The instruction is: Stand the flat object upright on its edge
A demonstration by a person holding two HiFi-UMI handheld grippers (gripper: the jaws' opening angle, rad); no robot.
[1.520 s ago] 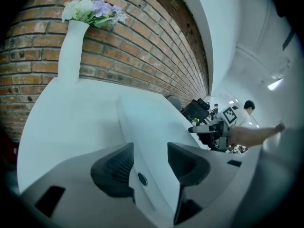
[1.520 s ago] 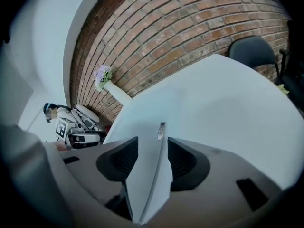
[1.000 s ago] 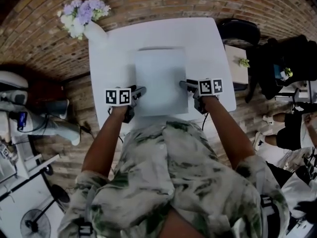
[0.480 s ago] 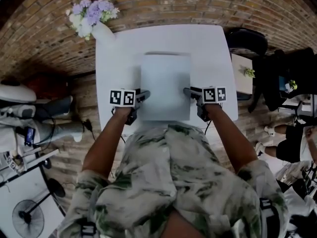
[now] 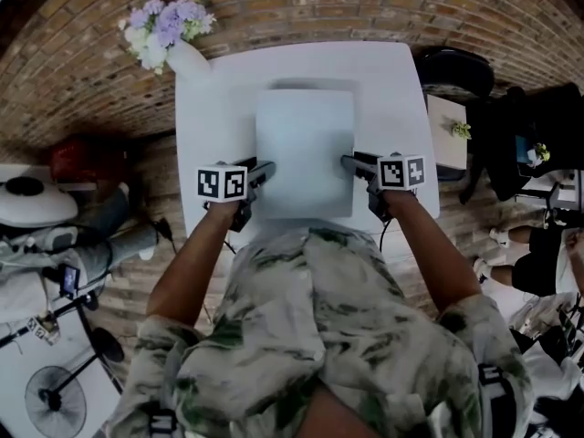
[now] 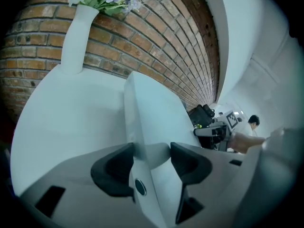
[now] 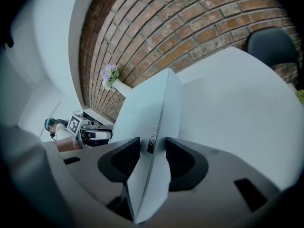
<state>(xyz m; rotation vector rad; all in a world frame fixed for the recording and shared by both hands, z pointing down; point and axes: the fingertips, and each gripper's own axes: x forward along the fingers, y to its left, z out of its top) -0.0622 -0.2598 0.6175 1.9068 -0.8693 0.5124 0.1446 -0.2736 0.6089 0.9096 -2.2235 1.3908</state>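
Flat object (image 5: 305,149): not yet upright. Your left gripper (image 5: 267,169) clamps one side edge; right gripper (image 5: 348,161) jaws closing around the other.

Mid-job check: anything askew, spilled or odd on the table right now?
Nothing stands out. The flat object sits square to the table, left gripper clamped on one side edge, right gripper closing around the other. The vase stands upright at the far corner.

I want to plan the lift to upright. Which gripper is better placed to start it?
Left, probably. The left gripper looks clamped on one edge of the flat object; the right gripper is closing its jaws around the opposite edge, seemingly not yet tight.
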